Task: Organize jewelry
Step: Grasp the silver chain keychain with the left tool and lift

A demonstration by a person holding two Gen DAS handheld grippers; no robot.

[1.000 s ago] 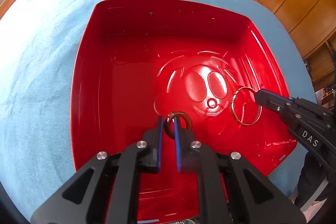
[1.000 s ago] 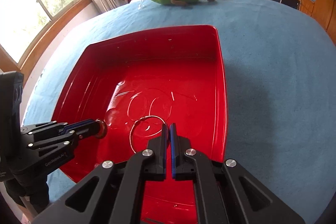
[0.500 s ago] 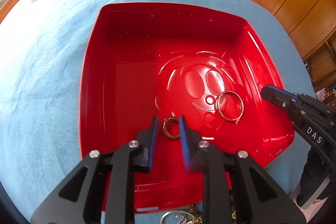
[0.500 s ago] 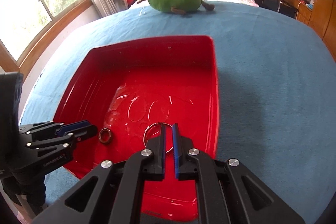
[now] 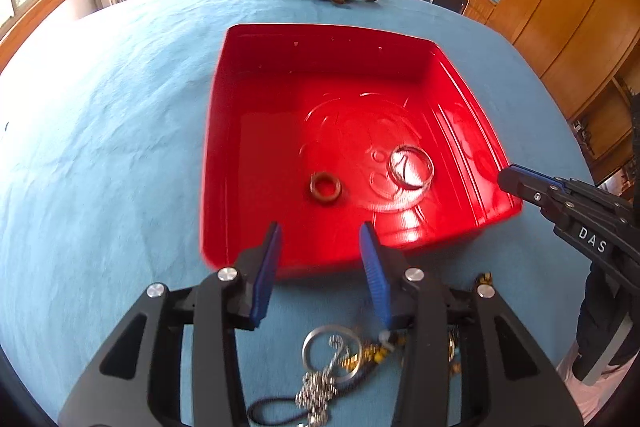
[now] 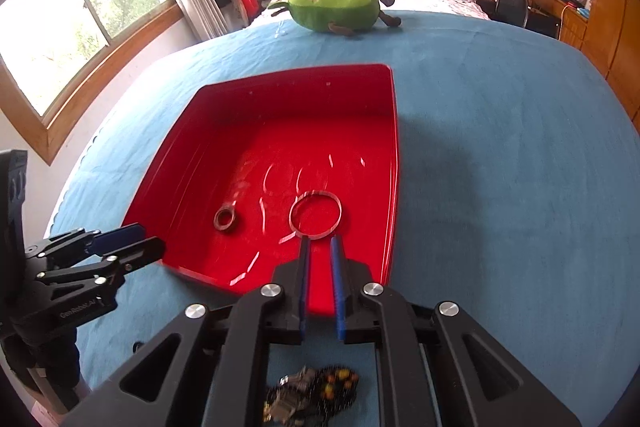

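Now both rings lie loose in the red tray (image 5: 216, 147): one small brown ring (image 5: 325, 187), one large thin bangle (image 5: 411, 167) beside it; earlier each was pinched; left gripper (image 5: 320, 259) has just been opening, jaws wide, empty; right gripper (image 6: 320, 269) narrowly parted, empty; both behind tray's near rim.

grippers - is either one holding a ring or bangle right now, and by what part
Nothing is held. The left gripper and right gripper are open; the small ring and bangle lie loose in the red tray.
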